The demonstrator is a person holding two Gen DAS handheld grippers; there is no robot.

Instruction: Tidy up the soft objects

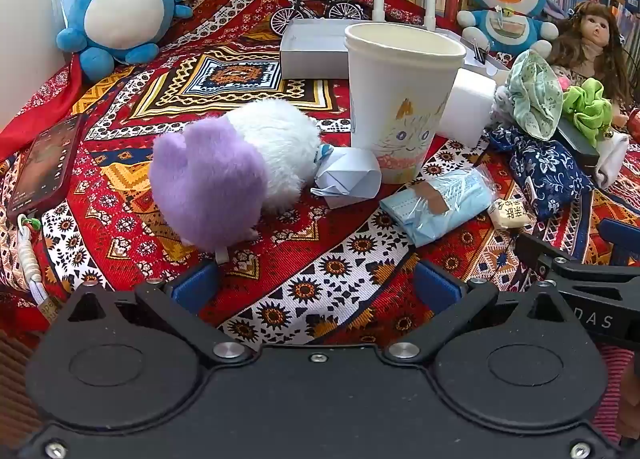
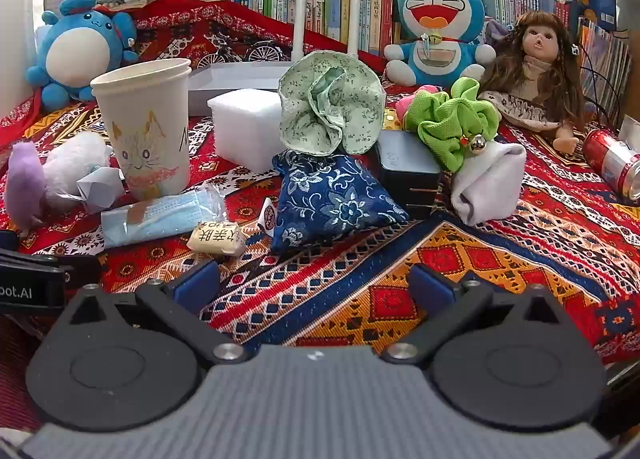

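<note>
Both tools, left tool (image 1: pixel 316 279) and right tool (image 2: pixel 314 279), gape empty above the tabletop (image 2: pixel 440 259); nothing grasped yet, next likely closing on the purple-white plush (image 1: pixel 228 175).

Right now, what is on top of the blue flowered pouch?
The pale green scrunchie rests on top of the blue pouch. Behind it stands a white foam block. What lies under the pouch is hidden.

Left black two-finger gripper (image 1: pixel 316 283) with blue finger pads (image 1: pixel 198 285), twin round housings, silver screws, right black-and-grey ribbed gripper (image 2: pixel 314 283), white lettering at left edge, red striped sleeve (image 1: pixel 612 387) lower right
</note>
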